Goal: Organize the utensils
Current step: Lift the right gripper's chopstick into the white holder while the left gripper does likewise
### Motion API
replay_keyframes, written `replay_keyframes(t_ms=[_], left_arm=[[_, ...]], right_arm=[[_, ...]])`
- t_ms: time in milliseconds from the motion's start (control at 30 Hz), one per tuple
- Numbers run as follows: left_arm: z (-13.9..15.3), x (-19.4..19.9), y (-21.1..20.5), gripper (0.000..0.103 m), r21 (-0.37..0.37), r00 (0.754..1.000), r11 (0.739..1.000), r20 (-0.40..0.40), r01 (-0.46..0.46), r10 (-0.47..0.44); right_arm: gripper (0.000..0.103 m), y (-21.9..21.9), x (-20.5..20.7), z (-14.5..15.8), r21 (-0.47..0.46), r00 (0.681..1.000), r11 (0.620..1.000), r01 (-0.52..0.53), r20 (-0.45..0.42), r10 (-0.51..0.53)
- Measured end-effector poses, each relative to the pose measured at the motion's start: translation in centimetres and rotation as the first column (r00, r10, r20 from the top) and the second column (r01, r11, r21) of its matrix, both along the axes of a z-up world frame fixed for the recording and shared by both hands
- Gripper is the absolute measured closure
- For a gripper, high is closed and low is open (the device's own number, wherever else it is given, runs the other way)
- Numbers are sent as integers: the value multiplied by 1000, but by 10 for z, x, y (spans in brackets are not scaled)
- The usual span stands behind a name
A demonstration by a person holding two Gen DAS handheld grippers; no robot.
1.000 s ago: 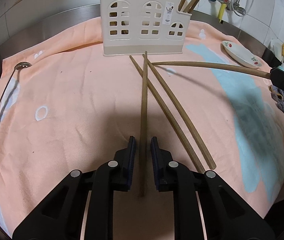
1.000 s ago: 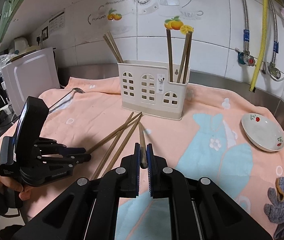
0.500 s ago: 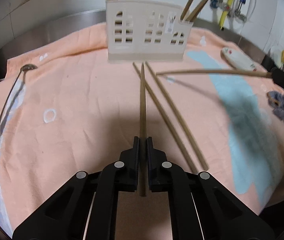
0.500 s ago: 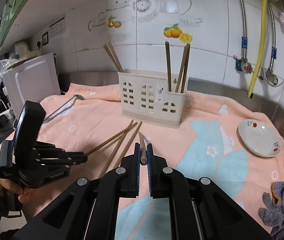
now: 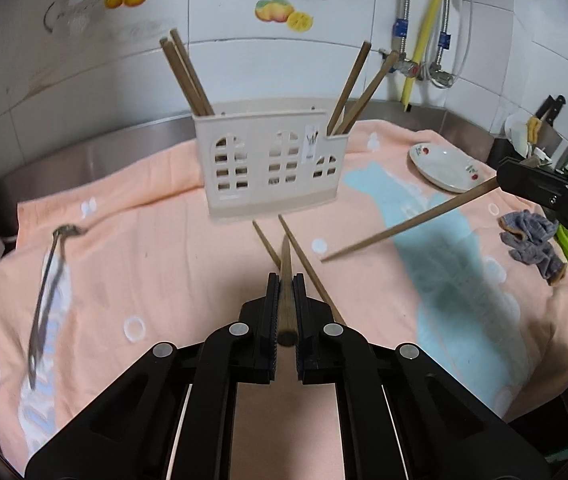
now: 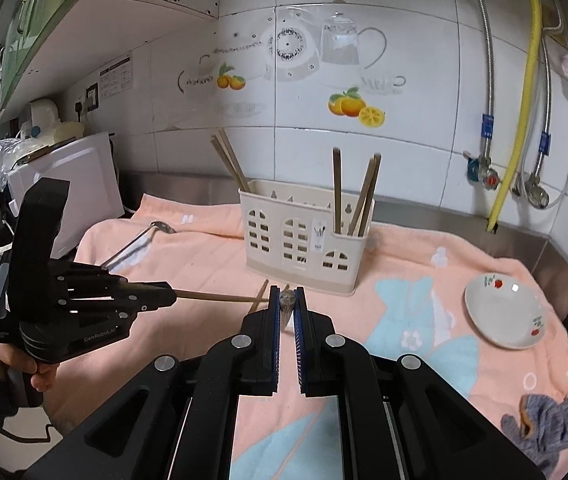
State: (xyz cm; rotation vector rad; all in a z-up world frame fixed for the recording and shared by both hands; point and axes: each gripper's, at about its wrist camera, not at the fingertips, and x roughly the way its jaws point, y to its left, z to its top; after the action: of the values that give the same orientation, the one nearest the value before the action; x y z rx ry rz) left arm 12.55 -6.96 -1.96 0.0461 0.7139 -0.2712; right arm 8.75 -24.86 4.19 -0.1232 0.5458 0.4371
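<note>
A cream utensil holder (image 5: 272,164) (image 6: 304,246) stands at the back of the peach towel with several chopsticks upright in it. My left gripper (image 5: 285,280) is shut on a chopstick (image 5: 285,268) and holds it raised, pointing toward the holder; it also shows in the right wrist view (image 6: 164,296) with its chopstick (image 6: 220,298). My right gripper (image 6: 286,294) is shut on another chopstick (image 6: 286,300), which slants down toward the towel in the left wrist view (image 5: 408,224). Two loose chopsticks (image 5: 304,256) lie on the towel before the holder.
A metal spoon (image 5: 46,296) lies at the towel's left side. A small white plate (image 5: 444,166) (image 6: 504,312) sits at the right, a grey rag (image 5: 532,240) (image 6: 540,420) nearer. A white appliance (image 6: 68,188) stands left; pipes run on the tiled wall.
My left gripper closed on its chopstick and lifted it off the towel. My right gripper also rose with its chopstick, which now tilts down.
</note>
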Motion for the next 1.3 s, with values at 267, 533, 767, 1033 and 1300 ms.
replay_keyframes(t_ms=[267, 533, 767, 1033, 1300], left_arm=[[31, 14, 11, 98, -28, 999, 999, 36, 33, -32], [83, 32, 15, 98, -34, 992, 998, 113, 57, -53], [147, 45, 17, 98, -37, 971, 997, 234, 63, -53], [193, 74, 22, 98, -54, 939, 998, 344, 31, -11], [179, 117, 23, 98, -68, 944, 998, 329, -18, 39]], right_arm=[[97, 13, 22, 32, -43, 999, 999, -7, 35, 8], [97, 34, 41, 82, -76, 989, 996, -35, 140, 46], [97, 45, 60, 121, -86, 973, 996, -19, 228, 38], [97, 45, 89, 132, -99, 966, 994, 42, 259, -15], [97, 43, 121, 112, -135, 976, 987, 85, 211, -55]])
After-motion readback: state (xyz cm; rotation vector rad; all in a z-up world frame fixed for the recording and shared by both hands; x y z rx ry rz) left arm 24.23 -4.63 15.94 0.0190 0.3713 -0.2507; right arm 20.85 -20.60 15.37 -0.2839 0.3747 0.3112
